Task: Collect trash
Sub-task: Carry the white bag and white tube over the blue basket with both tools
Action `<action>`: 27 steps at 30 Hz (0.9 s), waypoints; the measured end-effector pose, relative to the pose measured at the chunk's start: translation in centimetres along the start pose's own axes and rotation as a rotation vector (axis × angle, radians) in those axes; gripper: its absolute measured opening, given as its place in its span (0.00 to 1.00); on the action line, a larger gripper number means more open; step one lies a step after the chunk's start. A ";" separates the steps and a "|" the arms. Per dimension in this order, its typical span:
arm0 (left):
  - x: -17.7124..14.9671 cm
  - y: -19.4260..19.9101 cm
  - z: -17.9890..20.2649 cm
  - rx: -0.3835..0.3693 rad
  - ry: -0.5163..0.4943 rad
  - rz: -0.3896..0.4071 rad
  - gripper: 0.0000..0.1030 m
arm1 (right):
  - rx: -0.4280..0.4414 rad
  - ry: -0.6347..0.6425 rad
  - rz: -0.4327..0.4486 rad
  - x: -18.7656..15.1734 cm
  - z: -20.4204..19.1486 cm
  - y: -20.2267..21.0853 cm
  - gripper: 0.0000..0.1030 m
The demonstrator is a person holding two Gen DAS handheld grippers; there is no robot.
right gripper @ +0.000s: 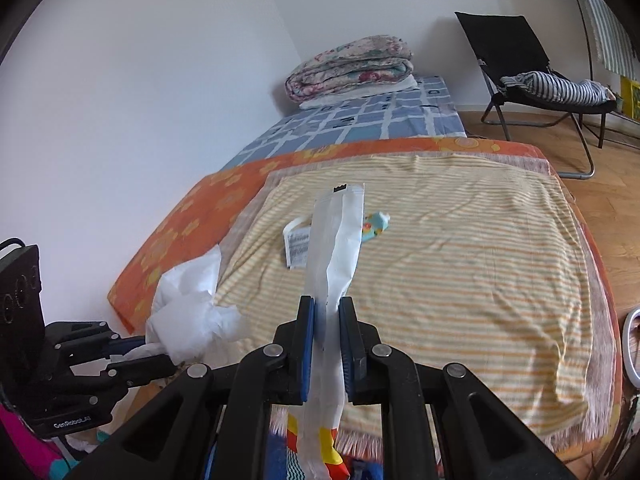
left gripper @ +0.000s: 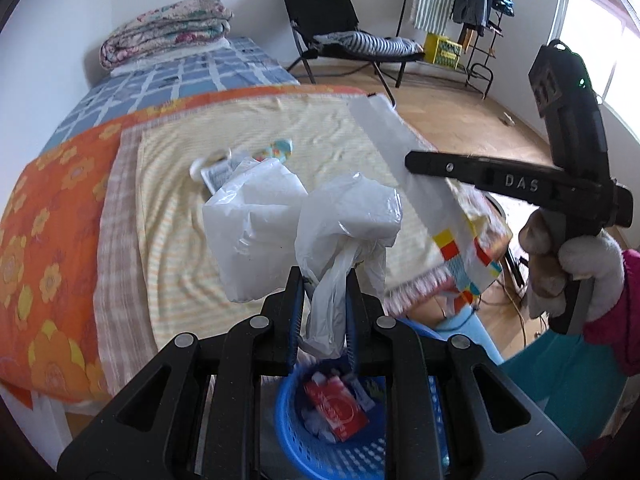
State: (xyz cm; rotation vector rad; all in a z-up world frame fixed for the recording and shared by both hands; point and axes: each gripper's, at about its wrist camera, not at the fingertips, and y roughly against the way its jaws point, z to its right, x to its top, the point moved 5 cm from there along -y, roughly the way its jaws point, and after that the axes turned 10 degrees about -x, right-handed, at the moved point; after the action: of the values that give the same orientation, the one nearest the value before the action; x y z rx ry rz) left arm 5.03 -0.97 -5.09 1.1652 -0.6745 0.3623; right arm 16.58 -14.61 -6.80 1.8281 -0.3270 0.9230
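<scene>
My left gripper is shut on a crumpled white plastic bag and holds it above a blue basket that has a red packet and other trash in it. It also shows in the right wrist view with the bag. My right gripper is shut on a long white wrapper with coloured squares, held over the bed's near edge. In the left wrist view the right gripper holds the wrapper to my right. A white label packet and a small teal wrapper lie on the striped blanket.
The bed has an orange floral cover, a blue checked sheet and a folded quilt at the far end. A black folding chair with a striped cushion and a clothes rack stand on the wooden floor.
</scene>
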 end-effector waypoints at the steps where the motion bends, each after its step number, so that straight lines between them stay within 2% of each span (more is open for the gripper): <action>1: -0.7 0.0 0.0 -0.003 0.006 -0.008 0.17 | 0.000 0.002 -0.001 -0.5 -0.1 0.2 0.10; 7: -4.0 -0.1 0.4 -0.022 0.035 -0.049 0.17 | 0.001 -0.009 -0.017 -3.3 -0.4 0.9 0.10; 17: -8.8 -1.3 2.5 -0.049 0.024 -0.129 0.17 | -0.015 0.012 -0.048 -8.2 -1.0 1.5 0.10; 27: -12.0 -2.8 4.1 -0.065 0.010 -0.191 0.17 | -0.017 0.010 -0.075 -11.5 -0.9 1.6 0.10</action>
State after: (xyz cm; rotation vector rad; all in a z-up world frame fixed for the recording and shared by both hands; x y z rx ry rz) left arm -3.56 -4.85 -14.08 1.1539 -0.5566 0.1837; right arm 7.53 -16.67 -13.79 1.8079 -0.2574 0.8744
